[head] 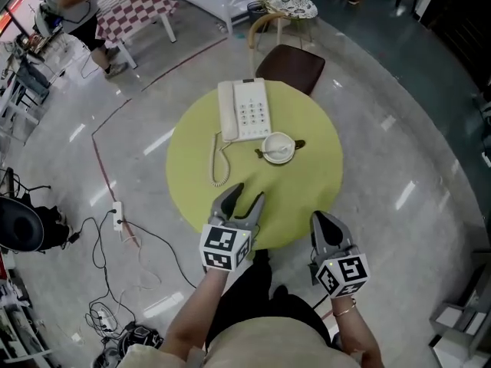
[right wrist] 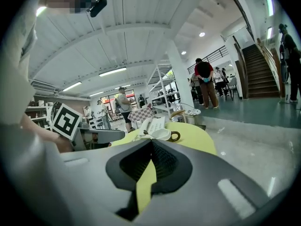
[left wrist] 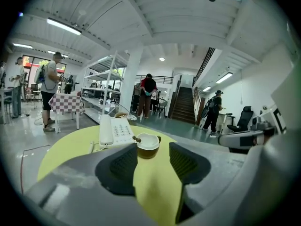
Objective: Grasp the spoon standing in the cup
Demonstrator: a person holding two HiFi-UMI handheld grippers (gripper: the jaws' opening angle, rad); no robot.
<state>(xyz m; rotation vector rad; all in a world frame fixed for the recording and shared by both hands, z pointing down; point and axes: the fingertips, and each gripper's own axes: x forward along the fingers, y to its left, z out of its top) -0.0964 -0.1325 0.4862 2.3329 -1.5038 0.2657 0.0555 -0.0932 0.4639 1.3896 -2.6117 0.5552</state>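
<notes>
Looking down in the head view, we see the cup point(head: 278, 148) with the spoon point(head: 262, 155) in it near the middle of the round yellow table point(head: 192, 175), just beside the white telephone point(head: 245, 110). Our left gripper point(head: 248, 193) hovers over the table's near part, jaws spread, with the cup ahead and slightly to its right, well apart. Our right gripper point(head: 320, 219) is at the near rim, also well short of the cup.

In the left gripper view the jaws stand wide with only bare table between them. The cup point(left wrist: 148, 145) shows beyond the gap, the spoon point(left wrist: 136, 138) leaning left over its rim.

In the right gripper view the jaws meet at their tips, holding nothing, and the cup point(right wrist: 162, 134) lies beyond them.
</notes>
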